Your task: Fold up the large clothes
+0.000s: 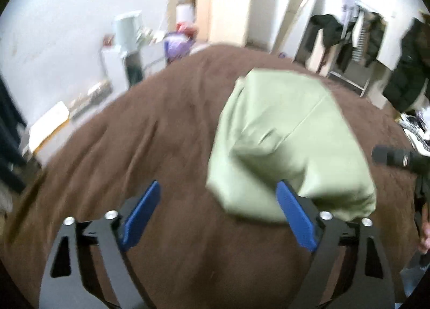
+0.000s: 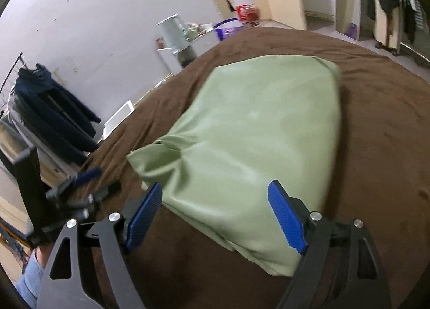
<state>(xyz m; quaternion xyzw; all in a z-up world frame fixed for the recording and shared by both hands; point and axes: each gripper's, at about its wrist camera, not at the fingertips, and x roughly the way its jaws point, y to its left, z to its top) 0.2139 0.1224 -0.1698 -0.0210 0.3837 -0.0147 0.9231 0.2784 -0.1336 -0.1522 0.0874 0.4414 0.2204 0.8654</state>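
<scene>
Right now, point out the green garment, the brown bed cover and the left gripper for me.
green garment (image 2: 250, 131): right wrist view, middle of its folded top layer.
brown bed cover (image 1: 150, 126): left wrist view, bare stretch left of the garment.
left gripper (image 1: 217, 217): left wrist view, between its blue fingertips.

The garment (image 2: 250, 142) in front of me is a pale sage-green piece of smooth cloth, already folded into a thick, roughly rectangular bundle. It lies flat on the brown blanket (image 2: 376, 126) that covers the bed. Seen from my right side, its top is broad and mostly smooth, with a bunched, puckered corner toward the left and a rounded folded edge nearest me. From my left side the same bundle (image 1: 285, 142) shows a straight seam running slantwise across its top and soft creases where the layers turn under along the near edge.
</scene>
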